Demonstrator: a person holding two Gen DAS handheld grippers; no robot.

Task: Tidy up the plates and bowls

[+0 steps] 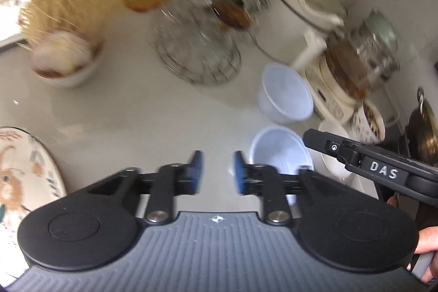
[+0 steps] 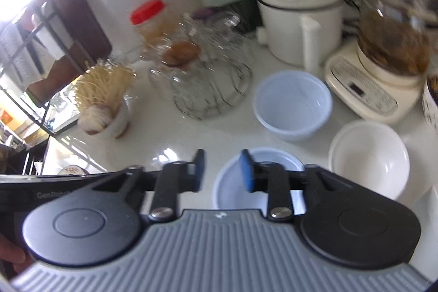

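Two pale blue plastic bowls sit on the white counter, the far bowl (image 1: 284,93) (image 2: 293,106) and the near bowl (image 1: 276,149) (image 2: 232,196). A white bowl (image 2: 369,155) (image 1: 334,155) stands to their right. A patterned plate (image 1: 24,174) lies at the left edge of the left wrist view. My left gripper (image 1: 217,168) is open over bare counter, just left of the near blue bowl. My right gripper (image 2: 221,171) is open too, its right finger (image 2: 247,174) above that bowl's rim, with nothing between the pads. The right gripper's body (image 1: 383,168) covers part of the white bowl.
Behind the bowls stand a wire rack of glass dishes (image 2: 208,73), a red-lidded jar (image 2: 149,18), a white lidded pot (image 2: 298,18), a glass kettle on its base (image 2: 383,67) and a bowl of dry noodles (image 1: 63,56). A patterned cup (image 1: 369,122) and a dark wok (image 1: 424,133) crowd the right.
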